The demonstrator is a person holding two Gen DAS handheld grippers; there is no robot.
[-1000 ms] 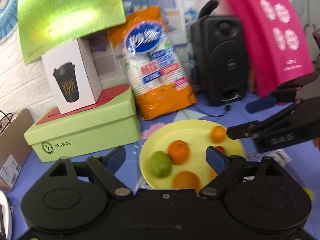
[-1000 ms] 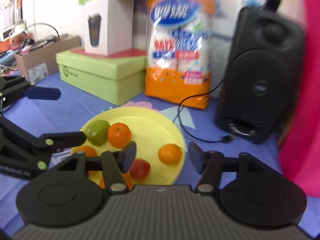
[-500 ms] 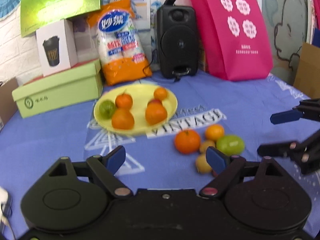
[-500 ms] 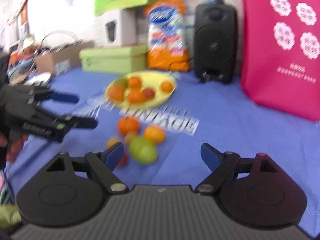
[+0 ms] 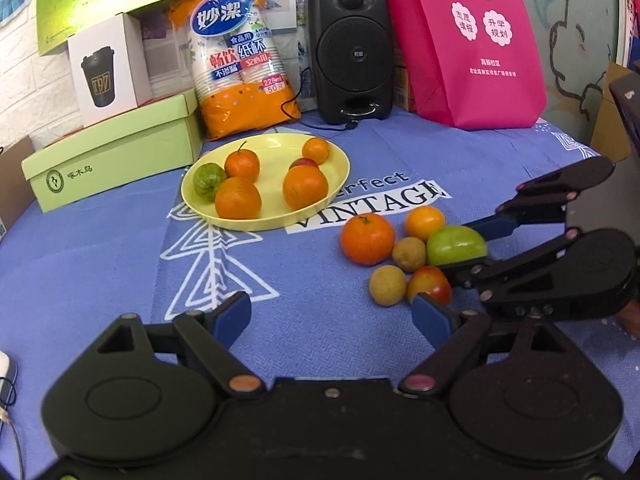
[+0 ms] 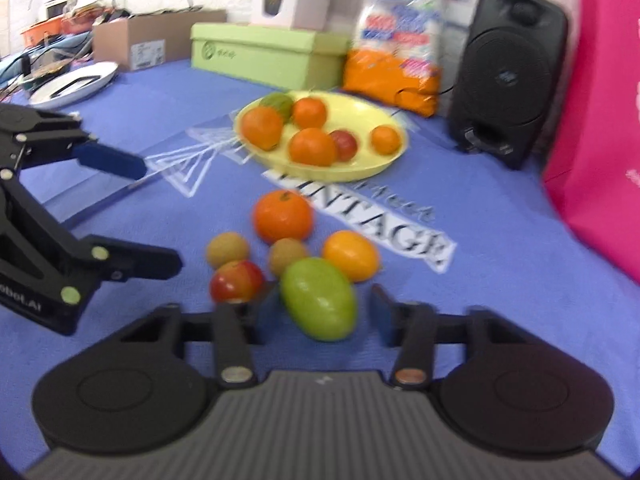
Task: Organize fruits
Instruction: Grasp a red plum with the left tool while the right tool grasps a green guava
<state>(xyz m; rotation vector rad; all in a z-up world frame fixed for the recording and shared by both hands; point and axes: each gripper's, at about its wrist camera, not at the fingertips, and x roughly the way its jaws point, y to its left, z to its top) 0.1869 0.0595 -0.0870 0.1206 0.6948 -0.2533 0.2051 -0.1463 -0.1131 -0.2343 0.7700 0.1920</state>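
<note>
A yellow plate (image 5: 332, 160) (image 6: 394, 160) holds several oranges, a green fruit and a red one. Nearer on the blue cloth lies a loose cluster: a big orange (image 5: 367, 238) (image 6: 283, 216), a small orange (image 6: 351, 255), two brownish fruits, a red-yellow fruit (image 6: 236, 282) and a green oval fruit (image 5: 456, 245) (image 6: 320, 304). My right gripper (image 6: 322, 310) (image 5: 460, 251) straddles the green oval fruit with its jaws closing; a thin gap still shows at the right pad. My left gripper (image 5: 331, 314) (image 6: 132, 216) stands open and empty, left of the cluster.
Behind the plate stand a green box (image 5: 112, 156) with a white cup carton (image 5: 108, 68), a paper-cup pack (image 5: 240, 60), a black speaker (image 5: 354, 52) with its cable, and a pink bag (image 5: 464, 40). A silver dish (image 6: 76, 82) and a cardboard box (image 6: 148, 42) sit far left.
Both grippers have drawn back from the plate toward the loose fruit. The right gripper came down around the green oval fruit and its jaws narrowed. The left gripper stayed open.
</note>
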